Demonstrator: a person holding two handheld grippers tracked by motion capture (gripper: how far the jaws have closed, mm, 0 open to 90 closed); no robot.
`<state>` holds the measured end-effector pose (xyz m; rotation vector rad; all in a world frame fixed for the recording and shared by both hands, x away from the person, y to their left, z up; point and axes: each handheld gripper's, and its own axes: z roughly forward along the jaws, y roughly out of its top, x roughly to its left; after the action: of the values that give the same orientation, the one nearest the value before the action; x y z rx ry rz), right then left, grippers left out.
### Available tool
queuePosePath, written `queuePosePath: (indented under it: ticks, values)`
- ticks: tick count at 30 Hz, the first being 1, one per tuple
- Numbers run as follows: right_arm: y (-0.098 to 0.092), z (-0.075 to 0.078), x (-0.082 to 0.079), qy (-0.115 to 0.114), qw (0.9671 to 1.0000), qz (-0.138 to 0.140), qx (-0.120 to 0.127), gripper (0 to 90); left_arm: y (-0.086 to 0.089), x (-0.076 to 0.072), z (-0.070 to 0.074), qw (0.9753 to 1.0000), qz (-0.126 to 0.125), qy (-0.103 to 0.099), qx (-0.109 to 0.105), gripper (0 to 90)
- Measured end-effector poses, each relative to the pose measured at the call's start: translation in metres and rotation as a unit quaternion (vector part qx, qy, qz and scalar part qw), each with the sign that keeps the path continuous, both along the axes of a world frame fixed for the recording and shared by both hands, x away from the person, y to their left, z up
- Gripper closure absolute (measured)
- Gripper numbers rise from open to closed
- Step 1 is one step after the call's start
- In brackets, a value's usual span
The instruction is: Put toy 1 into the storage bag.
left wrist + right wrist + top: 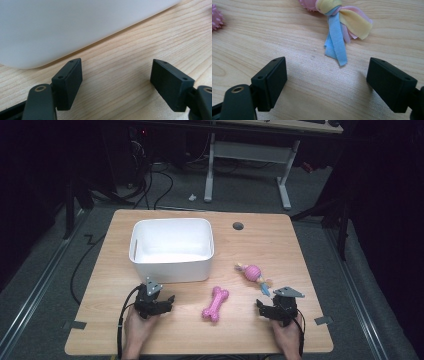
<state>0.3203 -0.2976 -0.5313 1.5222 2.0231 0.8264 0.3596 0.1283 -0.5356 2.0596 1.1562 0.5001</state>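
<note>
This looks like a lab or test room set up for recording, not a home. A light wooden table with a round cable hole [238,226] stands alone on grey carpet [320,255], lit from above while the surroundings fall into darkness. Black cables [161,190] trail across the floor behind it, toward dim equipment with a small red light [144,131]. A white-legged desk frame [247,157] stands further back. Grey tape tabs [74,324] mark the table's near corners, and metal floor rails [37,290] run alongside.
</note>
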Motion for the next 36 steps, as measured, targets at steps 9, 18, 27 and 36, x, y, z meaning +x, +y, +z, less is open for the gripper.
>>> queuePosePath:
  ticks: [9,18,27,36]
  values:
    - [0.001,0.000,-0.001,0.000,1.0000,0.004,-0.001,17.5,0.000,0.002,0.001,0.9999,-0.011,0.006,0.004,22.3]
    - [0.001,0.000,-0.001,-0.001,1.0000,0.006,0.000,18.2,-0.004,0.002,0.005,0.9995,-0.019,0.022,0.007,27.1]
    - [0.001,0.000,-0.001,-0.001,1.0000,0.008,-0.001,18.4,-0.009,-0.003,0.008,0.9991,-0.031,0.028,-0.005,27.4]
    - [0.002,0.000,-0.001,-0.001,1.0000,0.008,-0.001,18.5,-0.017,-0.007,0.014,0.9982,-0.048,0.035,-0.006,26.2]
